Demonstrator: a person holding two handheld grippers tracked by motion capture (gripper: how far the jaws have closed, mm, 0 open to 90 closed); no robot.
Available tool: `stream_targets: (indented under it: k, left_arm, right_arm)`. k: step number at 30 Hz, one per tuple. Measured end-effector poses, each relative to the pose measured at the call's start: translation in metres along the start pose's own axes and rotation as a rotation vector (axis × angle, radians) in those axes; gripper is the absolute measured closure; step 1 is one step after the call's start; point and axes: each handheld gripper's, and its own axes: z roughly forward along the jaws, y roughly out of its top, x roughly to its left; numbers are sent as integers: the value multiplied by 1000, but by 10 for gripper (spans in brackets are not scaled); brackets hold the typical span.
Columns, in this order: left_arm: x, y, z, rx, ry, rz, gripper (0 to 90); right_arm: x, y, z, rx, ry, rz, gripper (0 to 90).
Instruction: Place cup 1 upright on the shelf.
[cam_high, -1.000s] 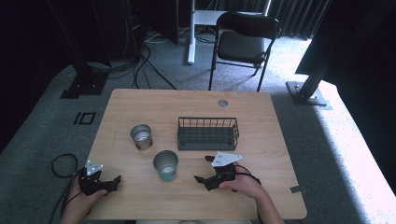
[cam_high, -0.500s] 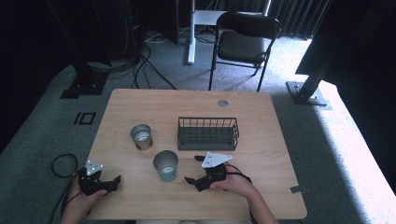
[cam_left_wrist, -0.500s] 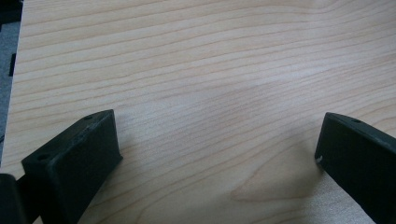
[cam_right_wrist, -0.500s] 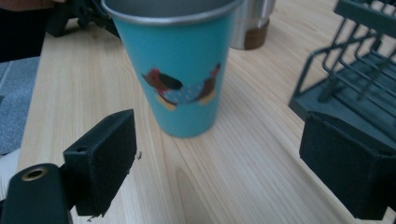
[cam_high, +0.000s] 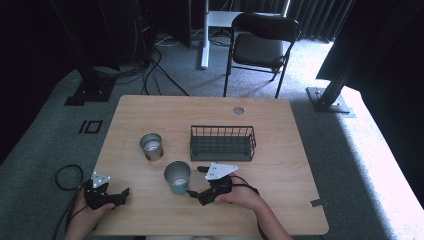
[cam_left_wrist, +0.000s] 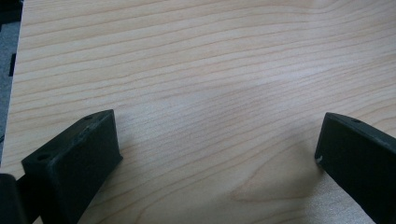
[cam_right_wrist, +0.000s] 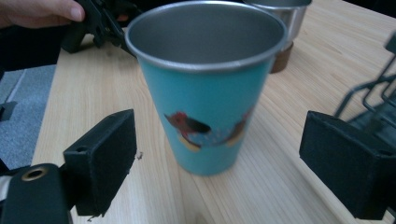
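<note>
- Overhead, in the high view, the right gripper (cam_high: 194, 192) lies low on the table (cam_high: 280, 150) with its jaws pointed at the teal cup (cam_high: 177, 177), which stands upright near the front edge. The steel cup (cam_high: 151, 146) and the wire basket (cam_high: 222, 142) sit behind it, and the left gripper (cam_high: 121, 192) rests at the front left corner.
- Next, the left gripper view: the jaws are spread wide over bare wood, holding nothing.
- Finally, the right gripper view: the jaws stand wide open either side of the teal cup (cam_right_wrist: 205, 88), not touching it. The step looks like a grasp of this cup. To do it well, centre the cup between the pads, push in until they reach mid-wall, then close gently so the thin metal neither tips nor slips.
</note>
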Motion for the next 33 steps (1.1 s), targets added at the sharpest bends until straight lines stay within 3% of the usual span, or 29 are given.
stream_targets:
  k: [12, 33]
  left_arm:
    - [0, 0, 0, 0, 0, 0, 4]
    - [0, 0, 0, 0, 0, 0, 4]
  right_arm:
    - [7, 5, 19, -14, 24, -4, 108]
    - [7, 13, 38, -102, 5, 29, 108]
